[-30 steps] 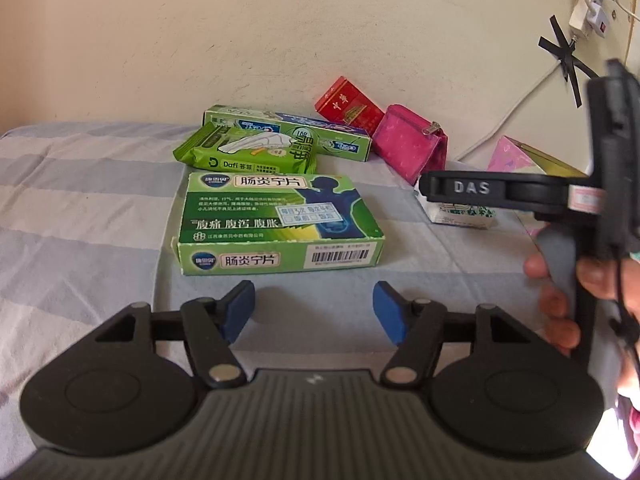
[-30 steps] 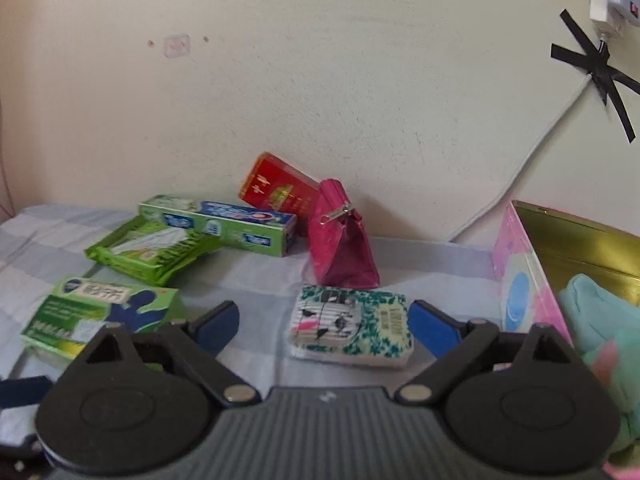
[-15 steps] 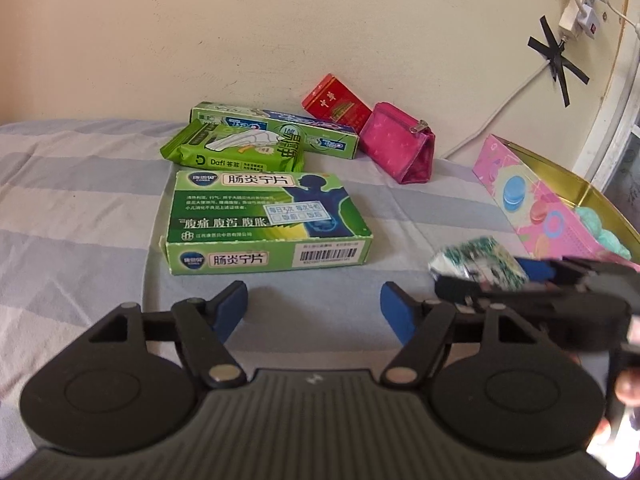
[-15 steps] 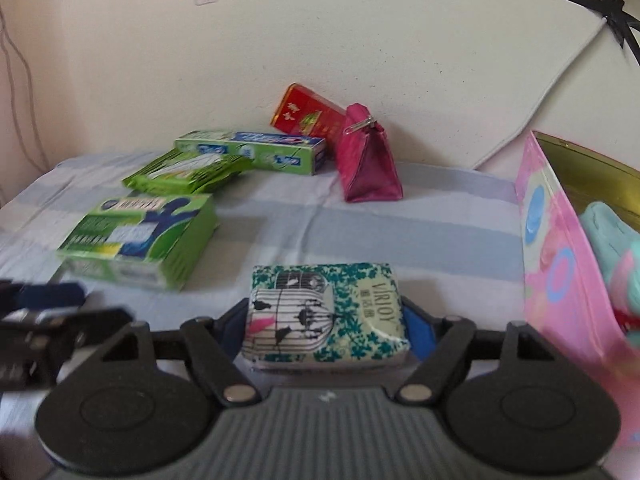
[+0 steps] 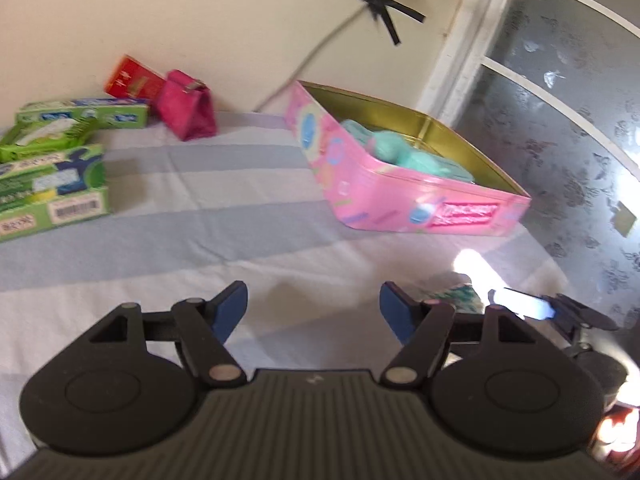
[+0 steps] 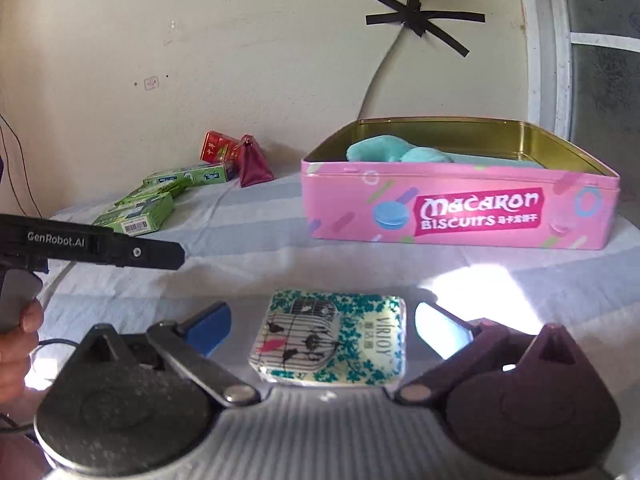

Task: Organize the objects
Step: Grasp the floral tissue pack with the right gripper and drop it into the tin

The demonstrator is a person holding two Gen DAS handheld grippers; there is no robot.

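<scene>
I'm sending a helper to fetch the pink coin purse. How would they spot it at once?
Look along the wall at the back of the striped bedsheet, left of the pink biscuit tin. The pink coin purse stands beside a red box; it alone is soft, triangular and zip-topped.

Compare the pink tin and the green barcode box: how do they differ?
The tin is pink with "Macaron Biscuits" lettering; the box is green with a barcode on its end. The tin is open-topped and holds teal cloth; the box is closed. The tin looks clearly larger than the box. Both are rectangular and rest flat on the striped sheet.
</scene>
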